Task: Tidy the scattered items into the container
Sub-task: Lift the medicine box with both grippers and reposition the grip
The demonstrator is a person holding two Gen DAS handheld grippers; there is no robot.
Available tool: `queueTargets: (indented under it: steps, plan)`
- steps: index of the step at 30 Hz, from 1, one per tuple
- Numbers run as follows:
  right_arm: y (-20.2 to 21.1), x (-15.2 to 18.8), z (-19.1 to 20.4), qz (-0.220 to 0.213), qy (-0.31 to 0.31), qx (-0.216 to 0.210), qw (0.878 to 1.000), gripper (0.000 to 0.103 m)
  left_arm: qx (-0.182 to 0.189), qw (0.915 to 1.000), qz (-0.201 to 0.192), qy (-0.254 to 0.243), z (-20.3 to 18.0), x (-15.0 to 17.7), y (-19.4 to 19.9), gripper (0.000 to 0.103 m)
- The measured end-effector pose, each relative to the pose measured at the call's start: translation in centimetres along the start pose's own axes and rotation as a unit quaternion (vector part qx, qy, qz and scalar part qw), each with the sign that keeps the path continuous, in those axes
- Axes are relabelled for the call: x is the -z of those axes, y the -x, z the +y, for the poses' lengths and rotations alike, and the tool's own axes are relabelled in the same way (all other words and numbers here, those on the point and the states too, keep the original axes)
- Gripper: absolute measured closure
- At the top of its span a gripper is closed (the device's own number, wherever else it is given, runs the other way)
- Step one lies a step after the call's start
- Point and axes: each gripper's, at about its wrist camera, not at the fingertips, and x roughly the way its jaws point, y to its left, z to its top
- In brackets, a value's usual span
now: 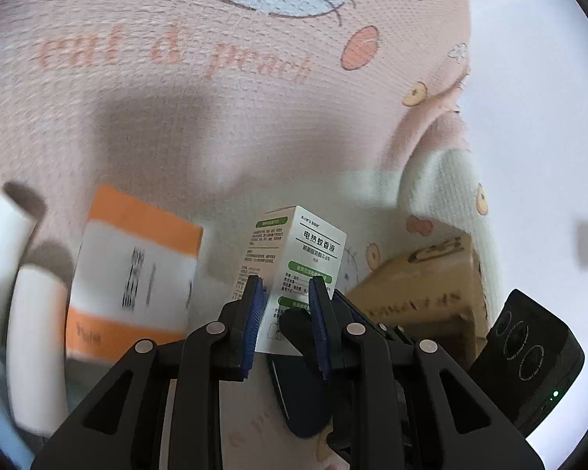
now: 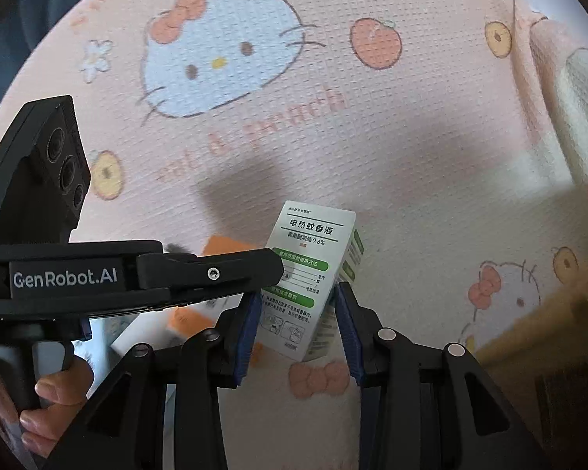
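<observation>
A white box with green labels (image 1: pixel 294 258) is held up over the pink cat-print blanket (image 1: pixel 176 98). My left gripper (image 1: pixel 286 293) is shut on its lower part. In the right wrist view my right gripper (image 2: pixel 298 305) is shut on the same white box (image 2: pixel 313 270), its blue pads on both sides. The left gripper's body (image 2: pixel 137 274) crosses that view from the left and touches the box. The cardboard container (image 1: pixel 423 293) lies to the right, behind the left gripper.
An orange and white box (image 1: pixel 137 270) lies on the blanket at left, next to two white tubes (image 1: pixel 31 313). The right gripper's camera housing (image 1: pixel 529 356) is at lower right. A brown edge (image 2: pixel 548 313) shows at the right.
</observation>
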Motion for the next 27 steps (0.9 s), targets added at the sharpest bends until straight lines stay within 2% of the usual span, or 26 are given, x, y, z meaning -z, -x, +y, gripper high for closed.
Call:
queueTargets:
  steps: [4, 9, 12, 14, 19, 22, 25, 27]
  plan:
    - [0.5, 1.9, 0.8, 0.011, 0.011, -0.011, 1.000, 0.067, -0.012, 0.9998, -0.008, -0.014, 0.2, 2.8, 1.0, 0.076]
    - [1.5, 4.5, 1.5, 0.040, 0.018, -0.040, 0.998, 0.067, -0.023, 0.9997, -0.007, -0.007, 1.4, 5.9, 2.2, 0.076]
    - [2.2, 6.1, 2.2, 0.056, 0.027, -0.052, 0.997, 0.067, -0.043, 0.9990, -0.010, -0.008, 1.5, 7.8, 2.4, 0.076]
    - [2.0, 7.5, 2.6, 0.069, 0.034, -0.058, 0.995, 0.067, -0.059, 0.9983, -0.004, 0.004, 2.0, 9.3, 2.1, 0.076]
    - [2.1, 10.4, 2.9, 0.104, 0.041, -0.078, 0.991, 0.067, -0.061, 0.9971, 0.014, 0.044, 3.6, 12.4, 2.3, 0.076]
    - [2.3, 11.4, 3.0, 0.108, 0.049, -0.088, 0.989, 0.067, -0.061, 0.9969, 0.018, 0.047, 4.0, 13.2, 2.5, 0.076]
    - [1.7, 12.0, 3.1, 0.124, 0.041, -0.101, 0.986, 0.067, -0.077, 0.9954, 0.028, 0.049, 4.8, 13.6, 2.2, 0.078]
    - [1.6, 12.3, 3.9, 0.118, 0.060, -0.113, 0.985, 0.067, -0.086, 0.9944, 0.029, 0.054, 5.4, 13.6, 2.0, 0.078]
